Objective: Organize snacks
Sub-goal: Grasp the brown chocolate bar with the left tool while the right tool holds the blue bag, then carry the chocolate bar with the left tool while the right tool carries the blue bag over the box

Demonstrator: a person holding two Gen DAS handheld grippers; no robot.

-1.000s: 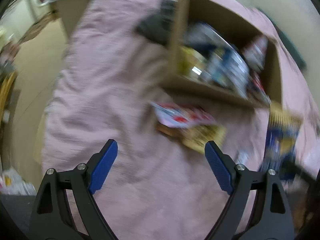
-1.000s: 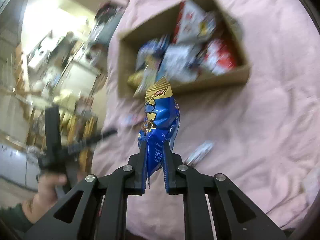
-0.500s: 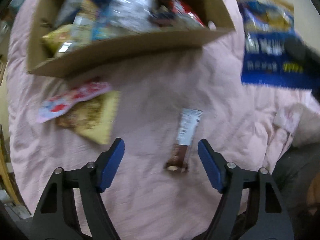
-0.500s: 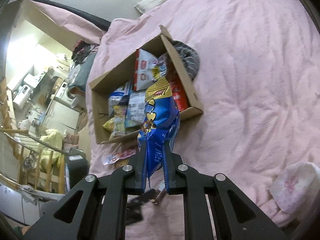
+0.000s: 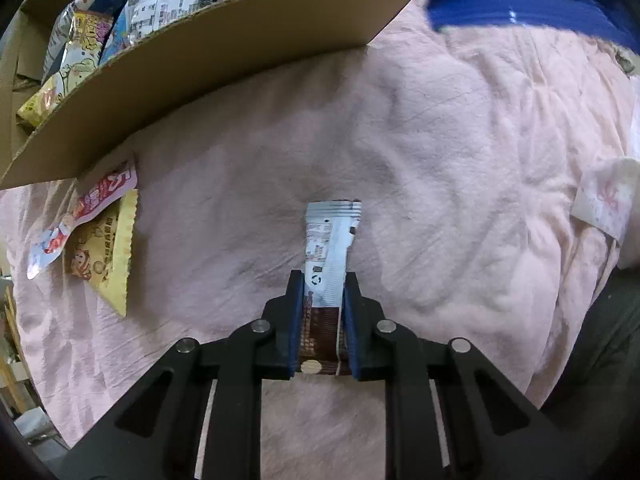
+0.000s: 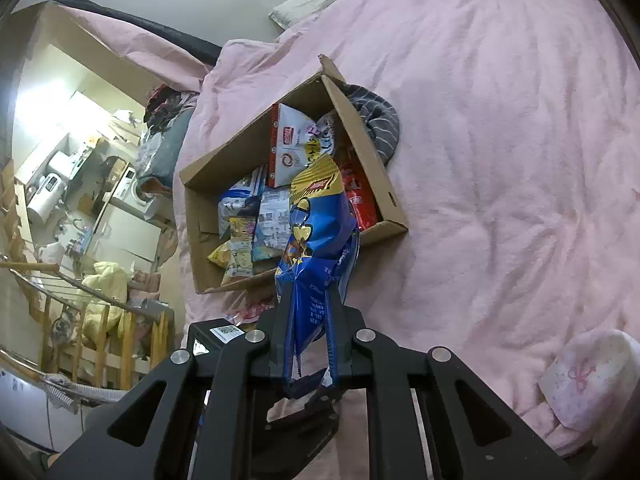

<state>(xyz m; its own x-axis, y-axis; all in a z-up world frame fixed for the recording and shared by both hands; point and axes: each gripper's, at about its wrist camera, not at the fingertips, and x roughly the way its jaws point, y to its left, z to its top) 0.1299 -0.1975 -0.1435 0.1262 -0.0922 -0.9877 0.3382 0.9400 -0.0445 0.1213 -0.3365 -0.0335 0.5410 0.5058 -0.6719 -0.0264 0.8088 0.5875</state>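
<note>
Below, left tool point(image 5: 323, 300) clamps flat foil snack bar point(image 5: 329, 248); right tool point(image 6: 308, 332) pinches crinkly blue chip bag point(image 6: 318, 236).

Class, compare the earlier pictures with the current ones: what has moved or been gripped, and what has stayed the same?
The left gripper swept from beside the cardboard box to the snack bar lying on the pink bedspread, came down and shut on it; a second ago its jaws were wide open. Unchanged: the right gripper stays shut on the blue chip bag, and two packets lie beside the box.
</note>
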